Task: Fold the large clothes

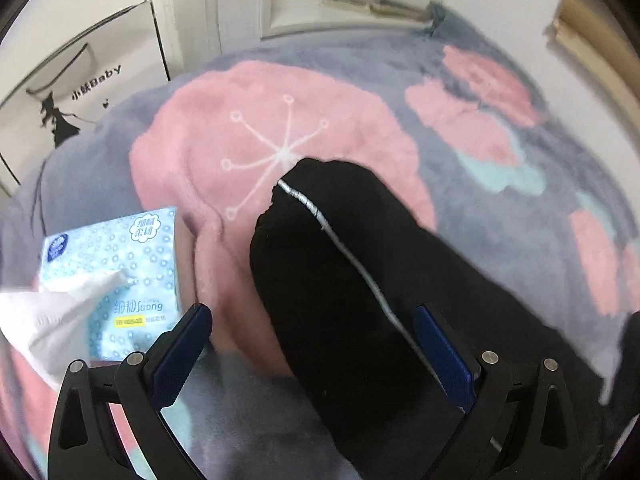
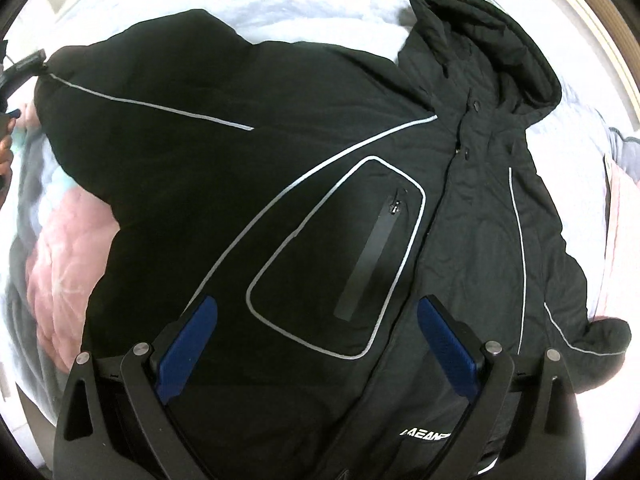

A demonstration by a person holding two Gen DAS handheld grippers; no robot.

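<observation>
A black hooded jacket (image 2: 320, 208) with grey reflective piping lies front-up on a fluffy blanket (image 2: 68, 256), hood (image 2: 492, 40) at the top right. My right gripper (image 2: 316, 320) is open and hovers over the chest pocket (image 2: 340, 256). In the left wrist view one sleeve (image 1: 320, 248) stretches away over the pink and grey blanket (image 1: 224, 136). My left gripper (image 1: 312, 320) is open, its blue pads either side of the sleeve, not closed on it. The left gripper also shows in the right wrist view (image 2: 24, 68) at the sleeve's cuff.
A blue tissue pack (image 1: 120, 276) with a tissue sticking out lies on the blanket left of the sleeve. A white paper bag (image 1: 80, 88) stands against the wall at the far left. A wooden bed edge (image 1: 588, 48) runs along the right.
</observation>
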